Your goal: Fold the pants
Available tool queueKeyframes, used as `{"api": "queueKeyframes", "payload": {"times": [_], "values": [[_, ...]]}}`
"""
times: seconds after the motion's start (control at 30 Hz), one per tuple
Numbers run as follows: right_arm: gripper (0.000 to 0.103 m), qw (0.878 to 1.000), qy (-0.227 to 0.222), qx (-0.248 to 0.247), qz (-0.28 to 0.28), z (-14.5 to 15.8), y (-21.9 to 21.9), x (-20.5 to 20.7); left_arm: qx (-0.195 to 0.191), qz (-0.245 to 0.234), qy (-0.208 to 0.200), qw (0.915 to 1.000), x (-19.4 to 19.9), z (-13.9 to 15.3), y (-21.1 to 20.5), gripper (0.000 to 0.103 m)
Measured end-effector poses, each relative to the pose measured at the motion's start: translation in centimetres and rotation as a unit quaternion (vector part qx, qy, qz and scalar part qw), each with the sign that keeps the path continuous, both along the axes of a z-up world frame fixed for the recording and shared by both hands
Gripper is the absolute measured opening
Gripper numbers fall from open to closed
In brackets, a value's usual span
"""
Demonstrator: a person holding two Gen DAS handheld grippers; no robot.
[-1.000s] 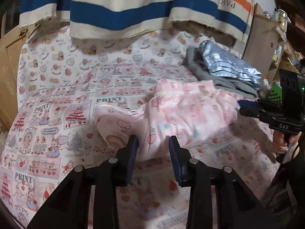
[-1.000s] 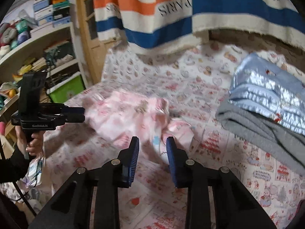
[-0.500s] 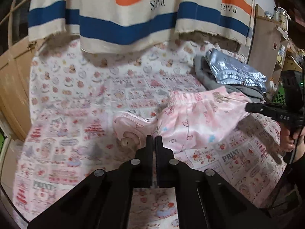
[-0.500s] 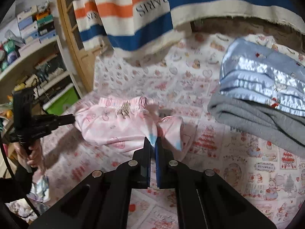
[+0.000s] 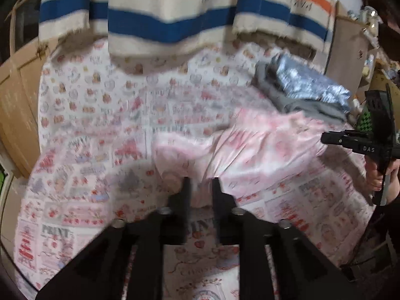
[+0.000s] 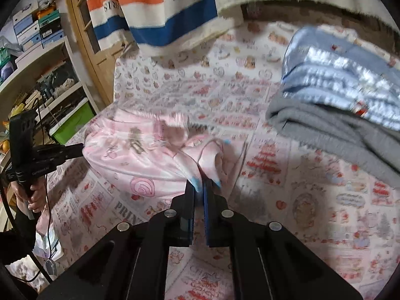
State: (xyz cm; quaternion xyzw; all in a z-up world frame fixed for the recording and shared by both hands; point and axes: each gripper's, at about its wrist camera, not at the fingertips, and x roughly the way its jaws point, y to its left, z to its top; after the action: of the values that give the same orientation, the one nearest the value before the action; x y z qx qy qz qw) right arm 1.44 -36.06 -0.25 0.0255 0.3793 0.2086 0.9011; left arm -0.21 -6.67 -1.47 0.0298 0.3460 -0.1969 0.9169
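Pants [image 6: 140, 160] lie mid-bed on the printed sheet [image 6: 312, 212], bunched. Folded stack [image 6: 332, 100] sits behind & to the right of them in the right-wrist view, quilted piece on top of a fleece one. Striped blanket [image 6: 175, 12] hangs behind the bed's far edge. Shelves [image 6: 37, 75] w/ boxes stand left of the bed, door [image 6: 85, 37] beside them. Right gripper [image 6: 200, 190] at pants' near hem; left gripper [image 5: 201, 187] at their near edge in its own view.

Left gripper [image 5: 201, 187], bottom centre of its own view: jaws slightly apart, have just been opening, pink fabric between them. Right gripper [image 6: 199, 187], bottom centre of its view: jaws nearly together, pinching fabric.
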Motion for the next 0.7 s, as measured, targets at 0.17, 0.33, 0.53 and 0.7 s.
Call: {"api": "queueKeyframes", "payload": {"times": [0.17, 0.33, 0.53, 0.7], "values": [[0.020, 0.997, -0.080, 0.003, -0.019, 4.0, 0.8, -1.6, -0.020, -0.020, -0.035, 0.9990, -0.4, 3.2, -1.7, 0.020], [0.027, 0.997, -0.072, 0.029, 0.020, 5.5, 4.3, 0.2, -0.008, -0.036, -0.004, 0.9993, 2.5, 3.0, -5.4, 0.020], [0.026, 0.999, 0.033, 0.022, 0.007, 0.9, 7.4, 5.6, 0.028, -0.009, 0.067, 0.9973, 7.2, -0.5, -7.9, 0.020], [0.026, 0.998, 0.061, 0.023, -0.001, -1.9, 6.9, 7.5, 0.042, -0.012, 0.055, 0.9975, 6.9, -1.9, -8.1, 0.020]]}}
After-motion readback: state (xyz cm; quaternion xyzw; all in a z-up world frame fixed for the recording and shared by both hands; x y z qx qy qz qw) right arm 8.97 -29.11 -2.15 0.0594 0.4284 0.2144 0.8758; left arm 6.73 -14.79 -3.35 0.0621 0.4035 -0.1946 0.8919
